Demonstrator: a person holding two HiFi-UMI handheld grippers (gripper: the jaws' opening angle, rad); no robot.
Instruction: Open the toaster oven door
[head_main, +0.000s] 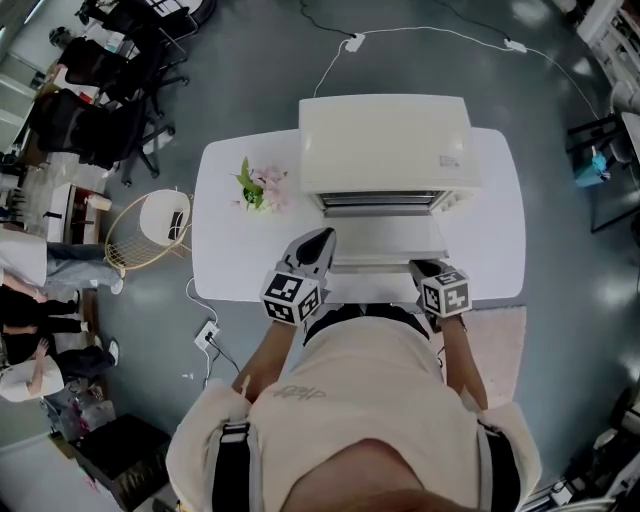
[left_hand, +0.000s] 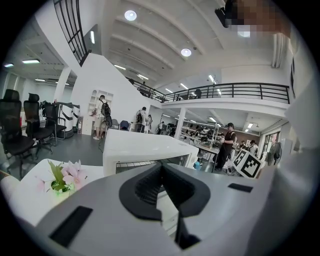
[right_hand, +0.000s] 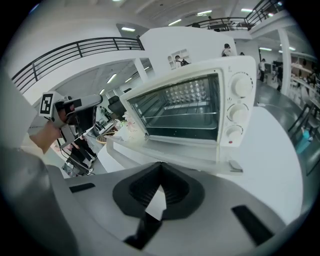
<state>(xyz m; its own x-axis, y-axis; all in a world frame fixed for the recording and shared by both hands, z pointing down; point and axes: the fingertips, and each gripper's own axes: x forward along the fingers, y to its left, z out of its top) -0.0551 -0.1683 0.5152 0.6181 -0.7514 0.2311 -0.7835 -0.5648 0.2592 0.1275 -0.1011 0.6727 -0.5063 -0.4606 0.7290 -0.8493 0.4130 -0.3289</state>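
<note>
My left gripper: jaws pressed together, empty, at the table's near edge.
My right gripper: also clenched on nothing.
Door: folded down flat between my 2 grippers.
Toaster oven: mid-table, cavity exposed.
Progress: I judge the opening done, with nothing left.

Grey floor, white table, blk office chairs, mezzanine railing, ceiling lights

The lowered door fills the room between the left tongs and right tongs; past it the oven blocks the way. Left of the left tongs, bare surface runs to the flowers; right of the right tongs, a narrower strip
</note>
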